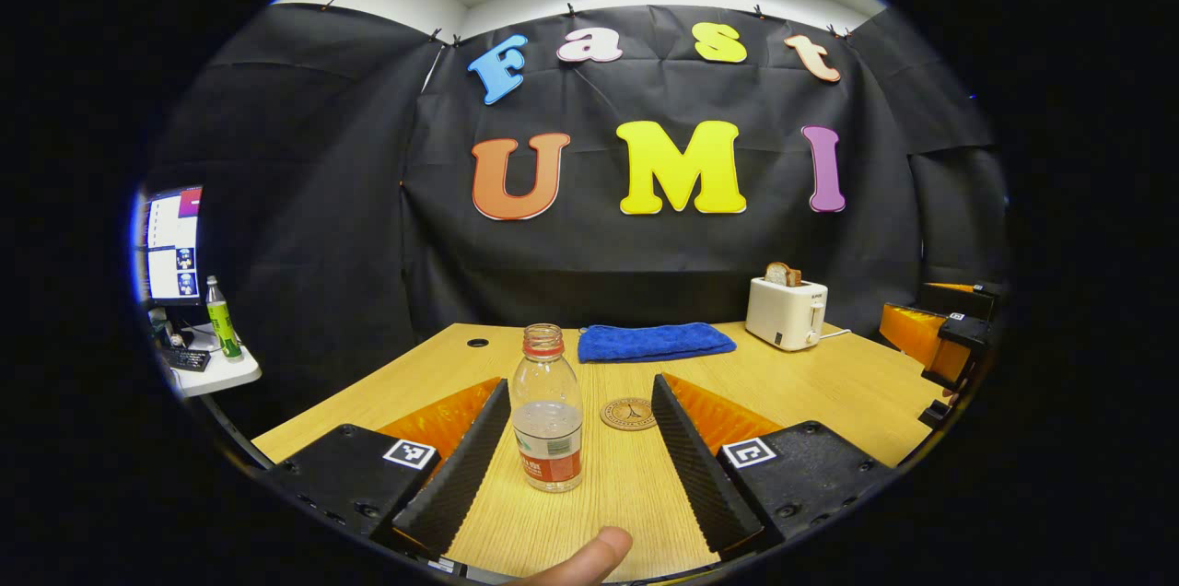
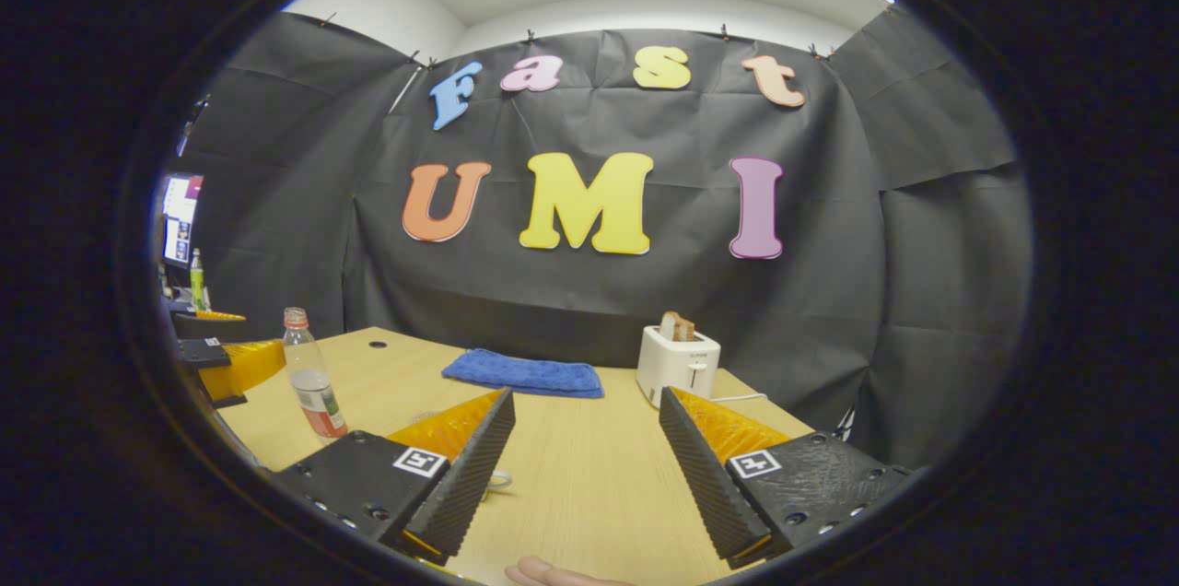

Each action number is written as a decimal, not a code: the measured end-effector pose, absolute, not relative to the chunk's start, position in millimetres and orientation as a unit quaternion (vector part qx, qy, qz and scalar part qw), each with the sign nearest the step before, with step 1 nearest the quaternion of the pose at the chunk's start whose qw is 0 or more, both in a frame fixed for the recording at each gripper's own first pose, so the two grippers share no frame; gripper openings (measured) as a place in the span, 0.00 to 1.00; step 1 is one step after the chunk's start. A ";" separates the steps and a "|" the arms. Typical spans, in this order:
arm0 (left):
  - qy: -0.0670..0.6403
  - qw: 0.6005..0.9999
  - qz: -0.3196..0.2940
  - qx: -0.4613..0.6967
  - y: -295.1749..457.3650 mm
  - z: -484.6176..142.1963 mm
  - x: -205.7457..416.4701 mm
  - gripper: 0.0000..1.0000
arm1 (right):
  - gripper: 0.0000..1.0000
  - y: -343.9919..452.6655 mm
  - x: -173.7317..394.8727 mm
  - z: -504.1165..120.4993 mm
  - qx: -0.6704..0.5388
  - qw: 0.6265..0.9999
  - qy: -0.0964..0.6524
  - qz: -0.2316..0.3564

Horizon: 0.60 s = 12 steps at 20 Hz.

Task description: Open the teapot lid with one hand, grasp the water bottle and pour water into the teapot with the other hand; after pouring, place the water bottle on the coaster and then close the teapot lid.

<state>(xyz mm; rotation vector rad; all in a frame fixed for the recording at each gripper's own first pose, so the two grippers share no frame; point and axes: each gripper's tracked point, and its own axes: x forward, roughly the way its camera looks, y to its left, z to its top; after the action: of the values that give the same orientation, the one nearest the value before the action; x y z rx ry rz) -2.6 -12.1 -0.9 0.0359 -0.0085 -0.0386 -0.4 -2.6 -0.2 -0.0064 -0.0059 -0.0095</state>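
Seen in the left gripper view, the left gripper (image 1: 578, 452) is spread wide and grasps nothing. The water bottle (image 1: 547, 408) stands upright on the wooden table (image 1: 829, 383) between its fingers, a little nearer the left-hand one and clear of both. Just ahead and right of the bottle lies the round coaster (image 1: 628, 413), flat on the table. Farther ahead is a folded blue towel (image 1: 655, 341), and ahead to the right a white toaster (image 1: 786, 310) with bread in its slot.

The bottle is uncapped, of thin clear plastic and roughly a third full, so it is probably light, easily dented and prone to slosh. The labelled lower body looks like the firmest place to take hold, with a gentle squeeze and the bottle kept level.

In the right gripper view, the right gripper (image 2: 587, 466) is likewise released and empty, with bare table between its fingers. The bottle stands far to its left, beside the other gripper. A pale curved edge peeks from behind its left finger; what it belongs to cannot be made out.
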 end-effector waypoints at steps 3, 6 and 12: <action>-0.003 1.000 -0.019 0.013 -8.1 0.8 -2.9 0.97 | 0.95 -1.4 1.3 -1.1 -0.010 1.000 -0.004 -0.005; -0.007 1.000 -0.016 0.010 -3.1 4.1 -2.6 0.97 | 0.97 -0.5 4.0 -3.3 -0.009 1.000 -0.003 -0.005; -0.009 1.000 -0.019 0.021 -0.7 6.2 -4.0 0.97 | 0.97 15.3 10.4 -12.4 0.000 1.000 0.003 0.012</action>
<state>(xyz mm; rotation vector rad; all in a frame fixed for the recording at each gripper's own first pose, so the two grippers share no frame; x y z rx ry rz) -4.0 -0.7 6.2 0.0426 -0.0184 -0.0380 10.4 15.3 -12.4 0.0006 0.0052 0.0248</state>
